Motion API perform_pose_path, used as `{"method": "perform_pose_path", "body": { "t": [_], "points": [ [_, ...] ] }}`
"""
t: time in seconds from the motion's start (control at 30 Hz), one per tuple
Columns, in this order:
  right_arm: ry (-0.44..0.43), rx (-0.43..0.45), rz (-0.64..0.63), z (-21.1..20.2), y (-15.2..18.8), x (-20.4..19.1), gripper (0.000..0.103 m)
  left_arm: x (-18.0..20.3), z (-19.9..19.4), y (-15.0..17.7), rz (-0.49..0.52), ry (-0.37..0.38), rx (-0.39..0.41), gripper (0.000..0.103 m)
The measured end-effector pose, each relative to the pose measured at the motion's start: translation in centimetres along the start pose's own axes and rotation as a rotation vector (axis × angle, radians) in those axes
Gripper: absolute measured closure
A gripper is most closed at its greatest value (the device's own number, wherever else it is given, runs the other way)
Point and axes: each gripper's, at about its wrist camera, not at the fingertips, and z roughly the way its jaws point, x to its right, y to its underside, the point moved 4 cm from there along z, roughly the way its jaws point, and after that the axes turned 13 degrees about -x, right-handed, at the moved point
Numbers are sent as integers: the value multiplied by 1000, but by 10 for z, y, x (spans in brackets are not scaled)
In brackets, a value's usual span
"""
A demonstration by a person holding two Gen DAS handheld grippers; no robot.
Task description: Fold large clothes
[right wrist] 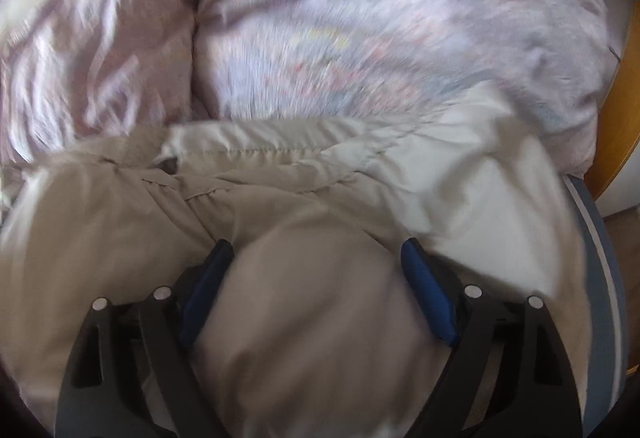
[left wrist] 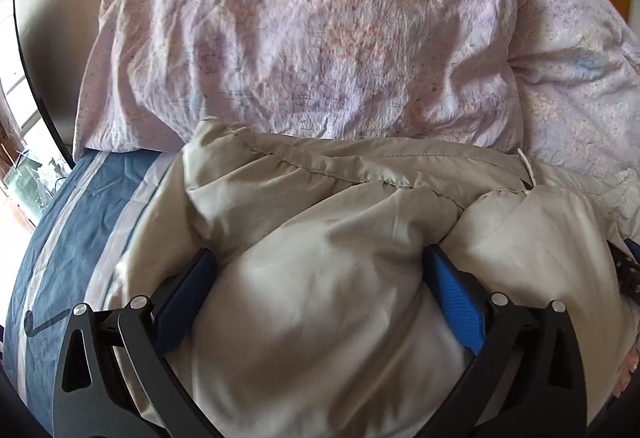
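A large beige puffy jacket (left wrist: 320, 206) lies bunched on the bed, with a stitched seam across its far edge. My left gripper (left wrist: 320, 258) is wide open, and a thick fold of the jacket bulges between its blue pads (left wrist: 456, 298). In the right wrist view the same jacket (right wrist: 304, 198) fills the lower half. My right gripper (right wrist: 316, 250) is also wide open, with a bulge of the jacket between its fingers. The right view is blurred by motion.
A crumpled lilac patterned duvet (left wrist: 320, 38) is heaped behind the jacket and also shows in the right wrist view (right wrist: 380, 30). A blue and white striped sheet (left wrist: 72, 238) covers the bed at the left. A wooden bed frame (right wrist: 616, 110) stands at the right.
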Motion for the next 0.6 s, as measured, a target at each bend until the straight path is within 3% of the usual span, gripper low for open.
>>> {"method": "perform_pose_path", "body": {
  "t": [0.17, 0.27, 0.33, 0.4, 0.6],
  "points": [
    [25, 93, 29, -29, 5, 22, 18, -13, -21, 1, -7, -28, 70, 1],
    [130, 99, 49, -27, 6, 30, 18, -15, -12, -1, -2, -59, 48, 1],
    [123, 38, 92, -11, 5, 46, 18, -16, -3, 0, -5, -65, 40, 1],
    [55, -53, 140, 13, 10, 63, 19, -19, 2, 0, -17, -54, 38, 1],
    [48, -78, 124, 32, 7, 69, 14, -31, 21, -4, -84, 24, 3, 1]
  ]
}}
